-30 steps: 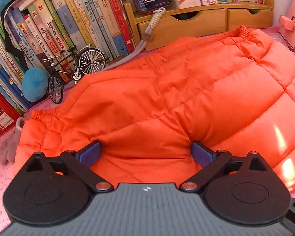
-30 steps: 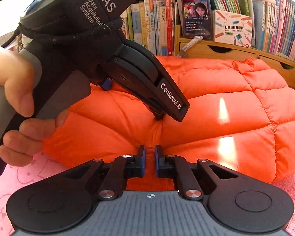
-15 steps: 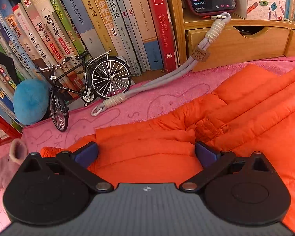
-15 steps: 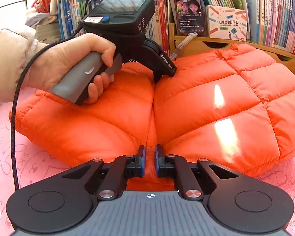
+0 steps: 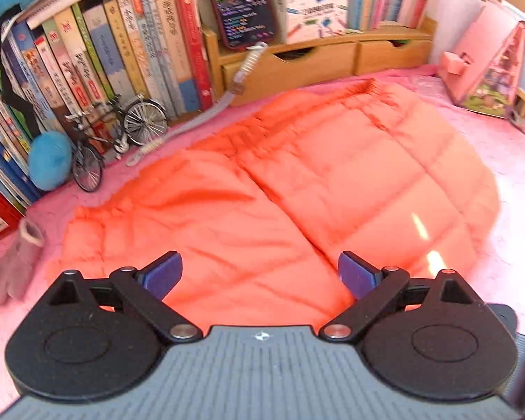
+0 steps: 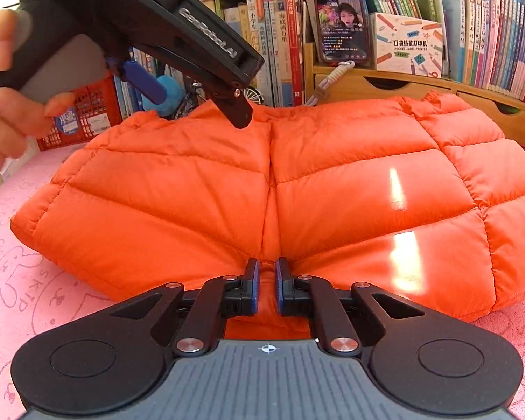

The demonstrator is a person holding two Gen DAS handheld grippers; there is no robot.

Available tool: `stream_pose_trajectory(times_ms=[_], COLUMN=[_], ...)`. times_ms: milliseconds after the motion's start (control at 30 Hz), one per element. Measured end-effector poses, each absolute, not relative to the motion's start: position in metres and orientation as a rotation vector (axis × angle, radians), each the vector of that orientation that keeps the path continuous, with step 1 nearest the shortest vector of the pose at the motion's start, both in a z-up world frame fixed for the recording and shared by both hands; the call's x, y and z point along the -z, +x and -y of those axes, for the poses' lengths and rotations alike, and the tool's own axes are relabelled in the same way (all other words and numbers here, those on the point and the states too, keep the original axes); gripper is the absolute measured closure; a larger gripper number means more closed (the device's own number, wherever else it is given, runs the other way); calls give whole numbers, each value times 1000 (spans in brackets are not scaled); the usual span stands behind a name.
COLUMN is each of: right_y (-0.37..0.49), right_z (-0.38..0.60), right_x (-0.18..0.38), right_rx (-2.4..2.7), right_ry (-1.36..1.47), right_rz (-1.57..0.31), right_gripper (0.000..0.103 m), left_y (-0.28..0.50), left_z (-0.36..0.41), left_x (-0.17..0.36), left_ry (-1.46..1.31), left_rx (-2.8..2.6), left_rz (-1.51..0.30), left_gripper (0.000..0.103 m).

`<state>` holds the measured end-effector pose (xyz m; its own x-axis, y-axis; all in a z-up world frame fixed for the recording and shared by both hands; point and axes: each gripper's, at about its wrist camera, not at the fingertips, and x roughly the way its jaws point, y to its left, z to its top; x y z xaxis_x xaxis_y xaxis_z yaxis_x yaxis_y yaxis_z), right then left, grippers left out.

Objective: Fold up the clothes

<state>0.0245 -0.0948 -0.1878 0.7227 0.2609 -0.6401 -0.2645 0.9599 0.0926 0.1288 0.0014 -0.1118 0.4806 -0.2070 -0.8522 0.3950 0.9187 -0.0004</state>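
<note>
Along the bench's near edge, right gripper is pinching the orange jacket hem, apparently firmly; left gripper, wide and narrowing slightly, is hovering empty, needing a clean regrasp.

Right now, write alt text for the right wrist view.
The right claw is shut on the near edge of a puffy orange jacket spread on a pink cloth. The left claw, held in a hand, hangs open above the jacket's far side, before a bookshelf.

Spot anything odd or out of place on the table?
Mostly fine. A grey glove lies crumpled beside the orange jacket, and a phone strap trails across the pink mat near it.
</note>
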Motion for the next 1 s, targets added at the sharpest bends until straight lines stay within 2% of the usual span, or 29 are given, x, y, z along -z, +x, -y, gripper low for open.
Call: stream_pose_trajectory(times_ms=[133,300,400,567,700,1000], right_y=[24,26,26,26,25,27], right_z=[94,92,92,91,91,90], right_x=[188,188,189,190,191,189], right_rx=[-284,-281,-279,-258,-254,-250], right_ry=[-8,-15,-16,3,10,37], right_rz=[-699,-696,-693,-688,-685,-696], right_gripper=[92,91,91,91,91,91], left_y=[125,145,155,178,213,277], left_z=[12,21,25,28,26,23], left_x=[124,161,171,172,176,188], left_ry=[122,84,54,10,18,104], left_rx=[430,320,257,142,60,-25], left_rz=[-1086,-1169,-1172,-1145,-1108,-1084], left_gripper=[36,38,27,16,0,0])
